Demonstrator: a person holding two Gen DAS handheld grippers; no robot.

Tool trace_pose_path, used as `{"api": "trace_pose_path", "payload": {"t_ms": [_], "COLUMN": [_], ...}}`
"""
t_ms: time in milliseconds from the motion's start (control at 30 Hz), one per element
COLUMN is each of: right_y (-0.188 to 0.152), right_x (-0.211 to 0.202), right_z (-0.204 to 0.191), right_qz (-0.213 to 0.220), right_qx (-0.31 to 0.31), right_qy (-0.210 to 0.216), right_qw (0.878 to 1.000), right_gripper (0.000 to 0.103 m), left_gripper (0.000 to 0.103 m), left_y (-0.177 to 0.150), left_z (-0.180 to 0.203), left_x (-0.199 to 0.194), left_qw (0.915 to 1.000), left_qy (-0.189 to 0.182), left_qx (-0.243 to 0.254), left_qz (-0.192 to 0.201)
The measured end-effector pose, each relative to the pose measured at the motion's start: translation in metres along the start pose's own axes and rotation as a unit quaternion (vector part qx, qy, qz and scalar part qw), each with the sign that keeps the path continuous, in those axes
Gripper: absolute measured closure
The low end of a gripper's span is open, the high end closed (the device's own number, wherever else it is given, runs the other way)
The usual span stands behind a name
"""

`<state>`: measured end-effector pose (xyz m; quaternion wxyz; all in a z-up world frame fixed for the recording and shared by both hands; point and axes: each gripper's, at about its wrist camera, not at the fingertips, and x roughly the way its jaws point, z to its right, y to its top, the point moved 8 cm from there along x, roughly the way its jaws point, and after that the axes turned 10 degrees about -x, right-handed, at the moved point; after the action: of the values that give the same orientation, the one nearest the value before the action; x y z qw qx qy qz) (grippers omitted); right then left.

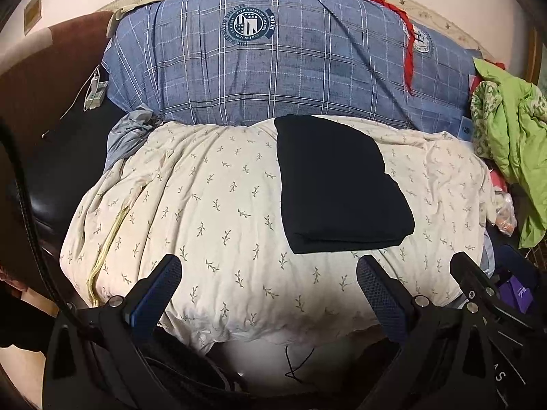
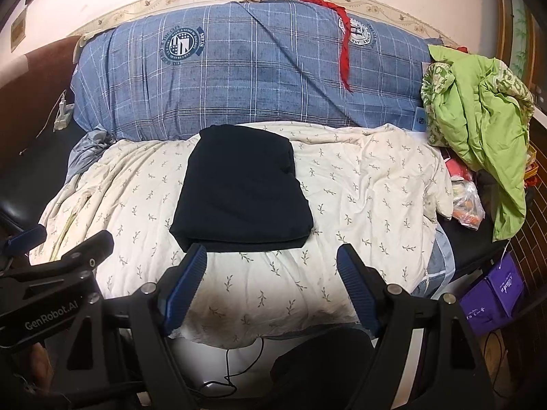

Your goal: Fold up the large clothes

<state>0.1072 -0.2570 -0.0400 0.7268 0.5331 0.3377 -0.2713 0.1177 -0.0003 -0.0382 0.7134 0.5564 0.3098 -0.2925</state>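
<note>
Garment [image 2: 241, 188], dark navy or black, folded into a neat rectangular stack with layered edges showing on its near side. It lies flat on a cream quilt [image 2: 359, 184] printed with small leaf sprigs, just ahead of the right gripper [image 2: 271, 259] and slightly toward its left finger. From the left gripper [image 1: 270, 270] the same stack sits ahead and toward the right finger.

Right gripper: released, blue-padded fingers [image 2: 186, 280] spread wide, nothing between them, clear of the garment. Left gripper: likewise released, fingers [image 1: 159, 287] spread apart over bare quilt, holding nothing. The two grippers sit side by side; each one's body shows at the edge of the other's view.

Beyond the garment, past the far edge of the quilt: a large blue plaid bedding roll [image 2: 239, 78] with round crest prints, set against the wall. A red cloth strip [image 2: 345, 51] hangs down its face, ahead and right of the right gripper.

Far right of both grippers: crumpled green quilted fabric [image 2: 478, 116] heaped on a dark surface, a clear plastic bag [image 2: 466, 205] below it, a purple bag [image 2: 495, 294] nearer and lower.

Far left: a white charger and cable [image 2: 63, 116] on a dark surface. A thin black cord [image 2: 236, 365] loops below the quilt's near edge.
</note>
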Motion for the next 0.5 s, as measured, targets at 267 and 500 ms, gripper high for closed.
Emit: {"api": "trace_pose_path", "payload": {"t_ms": [267,500], "right_y": [-0.001,-0.0012], "right_x": [0.0008,0.0018], "right_z": [0.0012,0.0027], "right_qz": [-0.001,-0.003], "right_qx": [0.001,0.001], "right_qy": [0.001,0.001], "right_qw": [1.0,1.0], "right_gripper": [0.024,0.024], "left_gripper": [0.001,0.001], "left_y": [0.0001,0.0001], "left_z": [0.0018,0.0016], "left_x": [0.0003,0.002], "left_qw": [1.0,1.0], "left_qy": [-0.001,-0.002], "left_qx": [0.0,0.001], "left_qz": [-0.001,-0.004]}}
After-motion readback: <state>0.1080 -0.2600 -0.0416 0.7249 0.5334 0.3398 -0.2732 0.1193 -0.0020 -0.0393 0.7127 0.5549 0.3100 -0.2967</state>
